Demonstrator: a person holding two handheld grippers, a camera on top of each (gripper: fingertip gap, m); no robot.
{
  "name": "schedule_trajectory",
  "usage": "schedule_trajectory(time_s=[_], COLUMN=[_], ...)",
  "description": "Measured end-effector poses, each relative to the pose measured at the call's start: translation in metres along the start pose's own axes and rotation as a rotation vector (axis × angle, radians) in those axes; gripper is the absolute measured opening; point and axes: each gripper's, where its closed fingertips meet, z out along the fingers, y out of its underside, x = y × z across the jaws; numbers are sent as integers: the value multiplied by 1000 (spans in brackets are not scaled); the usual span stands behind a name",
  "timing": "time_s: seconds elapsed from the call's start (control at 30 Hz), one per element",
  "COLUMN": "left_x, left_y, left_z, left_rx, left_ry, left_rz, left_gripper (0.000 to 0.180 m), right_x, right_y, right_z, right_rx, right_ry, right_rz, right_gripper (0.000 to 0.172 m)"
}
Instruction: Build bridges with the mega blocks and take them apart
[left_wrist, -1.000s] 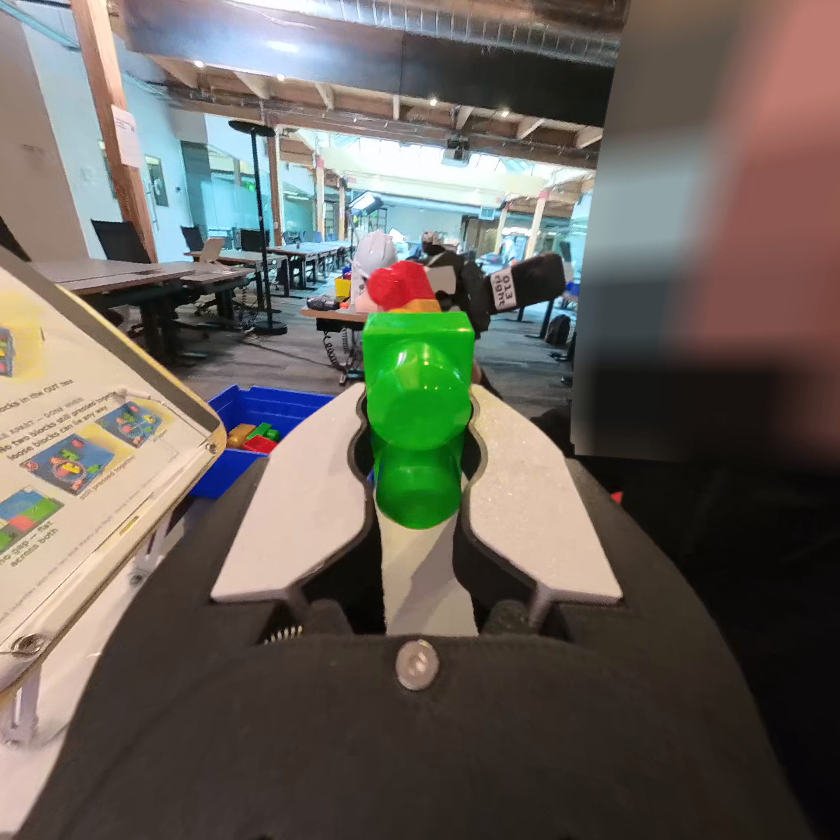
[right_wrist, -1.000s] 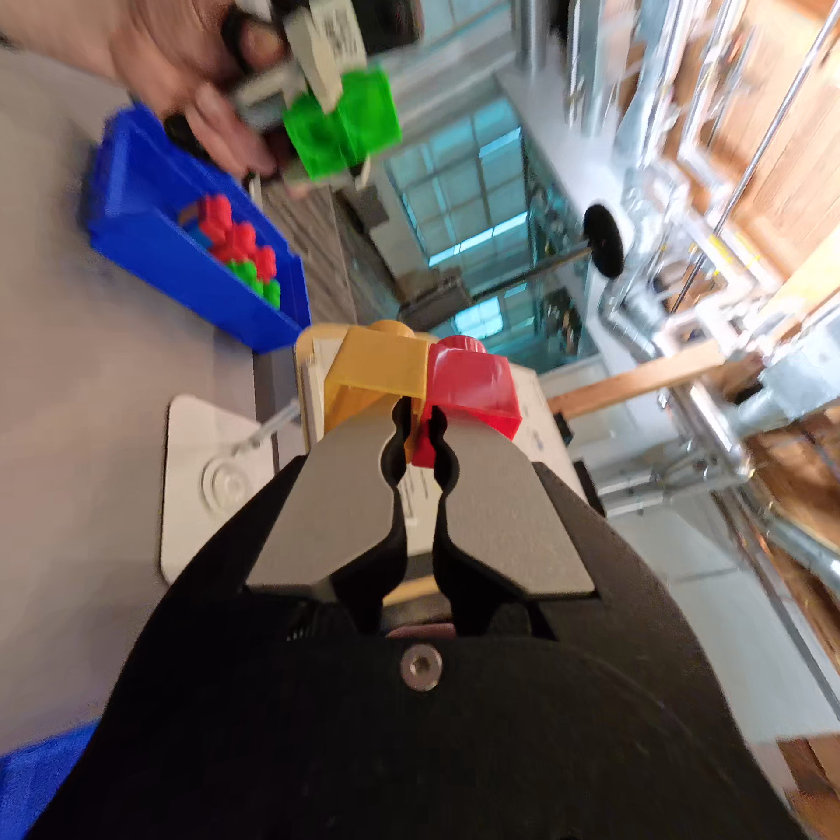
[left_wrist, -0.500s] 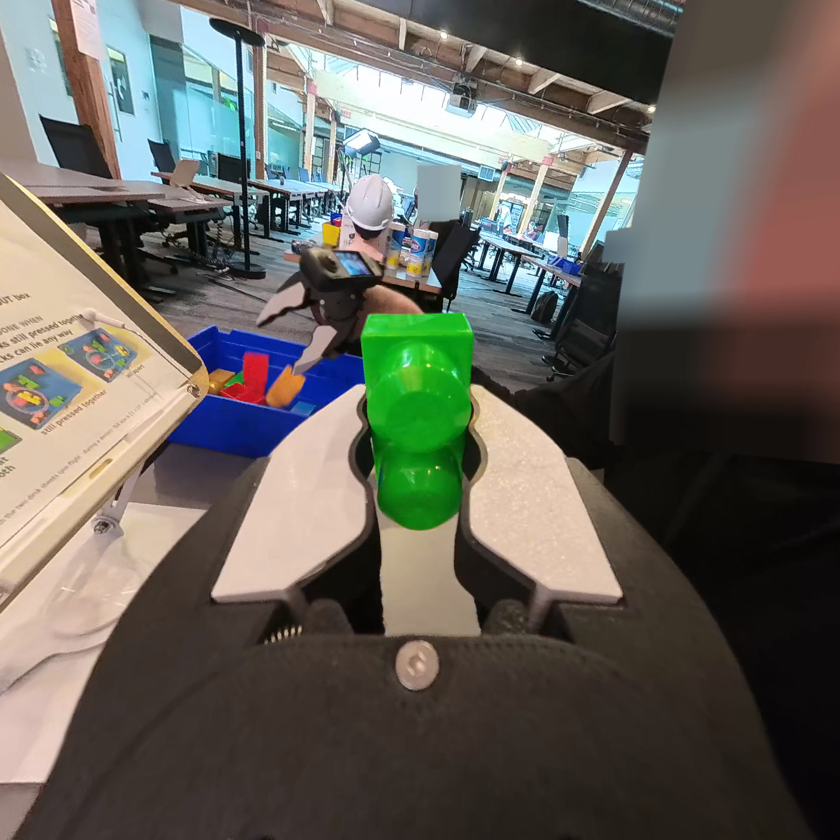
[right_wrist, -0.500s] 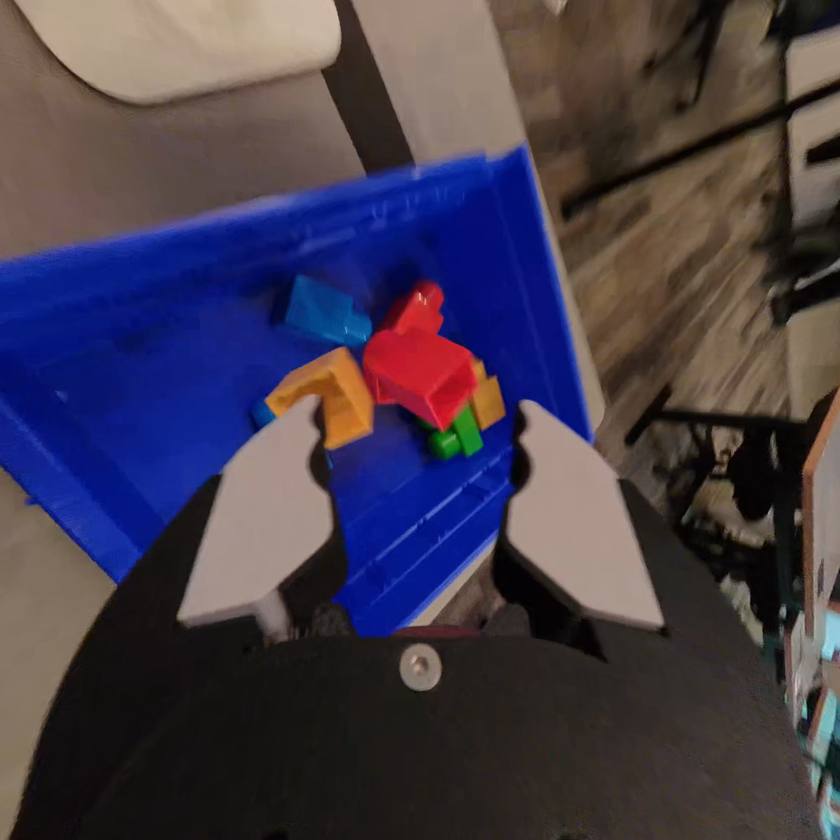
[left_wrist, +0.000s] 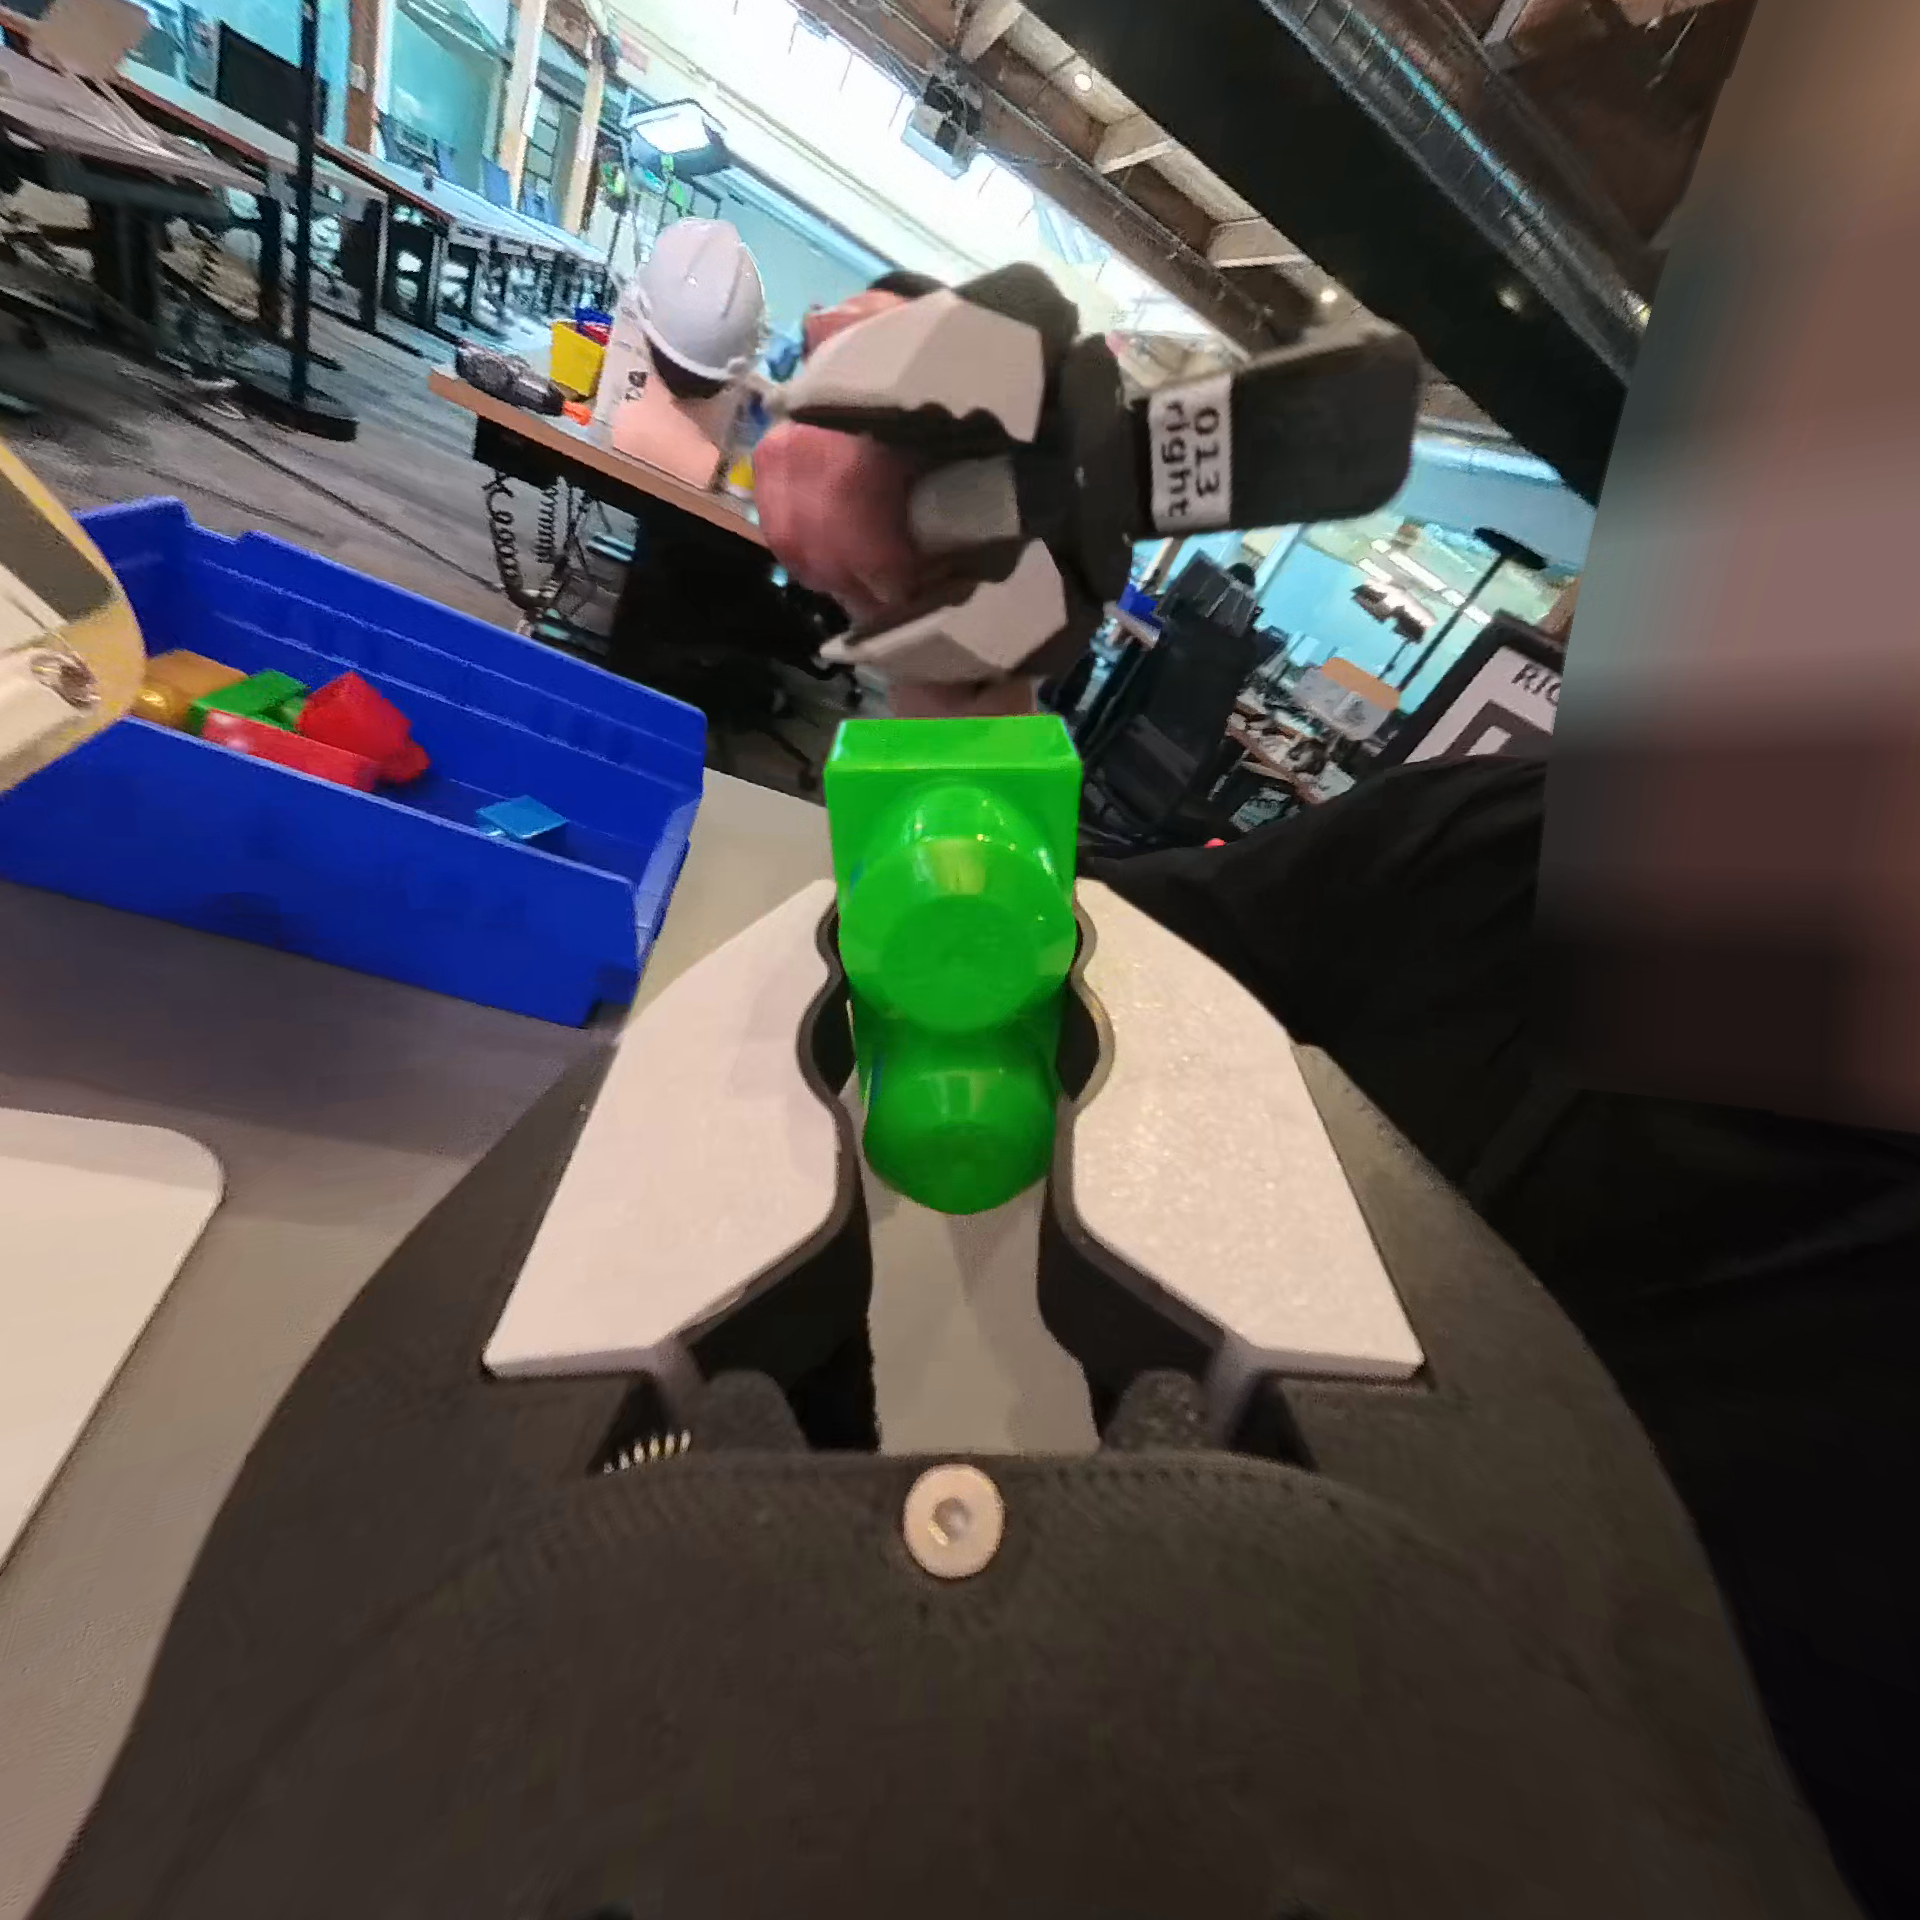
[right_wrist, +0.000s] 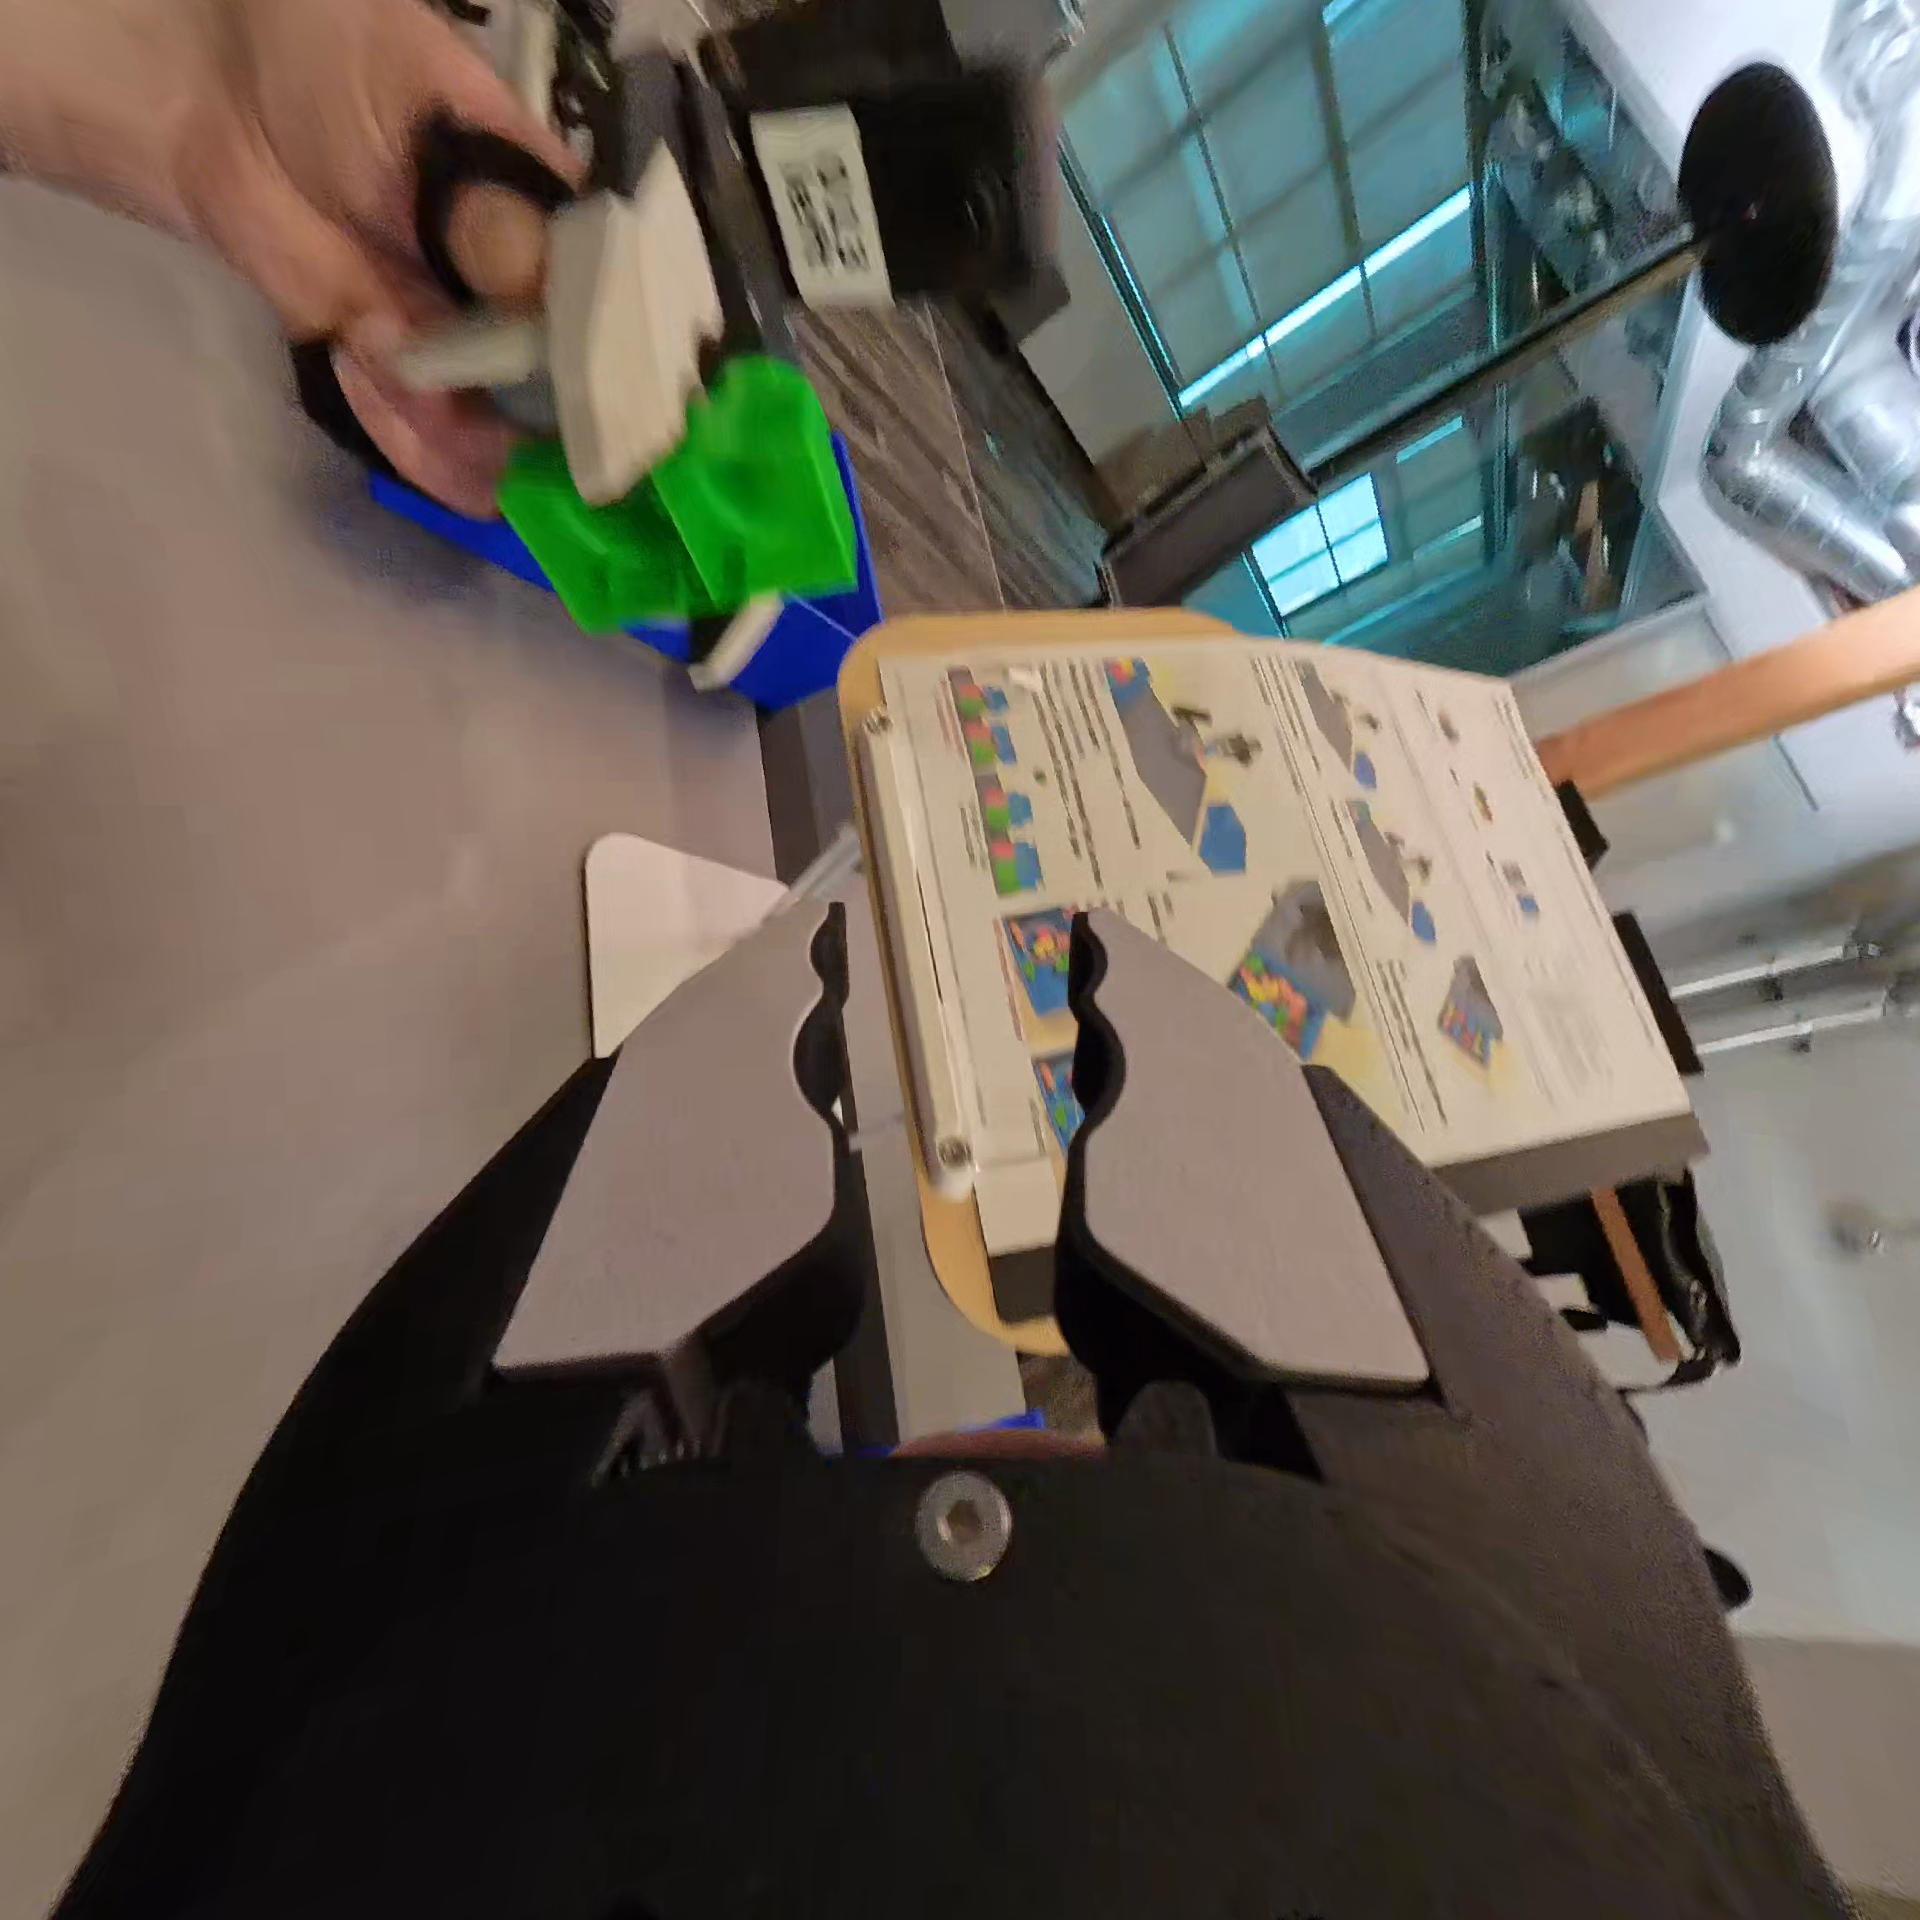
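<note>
The left gripper (left_wrist: 956, 935) is closed on a bright green hollow plastic building block (left_wrist: 951, 894), its pads pressing on both sides, held in the air above the grey table (left_wrist: 260, 1049). The right gripper (right_wrist: 961, 997) stands open with nothing between its fingers. Such a block is probably light, stiff and rather smooth, so the flat side walls are the best place to take hold, not the round studs. To the far left is the blue plastic bin (left_wrist: 343, 862) with loose blocks; its rim and the tilted instruction board (right_wrist: 1247, 883) limit the room, while the near table is free.
</note>
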Motion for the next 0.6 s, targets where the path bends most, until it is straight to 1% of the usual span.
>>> schedule_trajectory(time_s=[0.07,0.13,0.2,0.3,0.4,0.47,0.5,0.6], left_x=[-1,-1,3,7,11,12,13,14], left_y=[3,7,10,16,21,25,28,28], left_z=[7,14,20,29,37,42,45,46], left_rx=[17,9,3,-11,-24,-35,-42,-30], left_ry=[31,56,84,106,140,155,161,187], left_rz=[-37,-52,-59,-70,-83,-91,-94,-111], left_gripper=[37,36,36,36,36,36,36,36], right_x=[-10,-17,-19,-33,-44,-50,-54,-57], right_y=[-16,-27,-30,-38,-38,-41,-42,-42], right_z=[10,19,25,32,41,43,45,45], right_rx=[42,79,82,123,118,136,143,147], right_ry=[15,12,43,-9,-43,-68,-85,-98], right_rz=[-53,-57,-76,-73,-81,-78,-77,-83], right_gripper=[38,34,29,29,29,19,6,5])
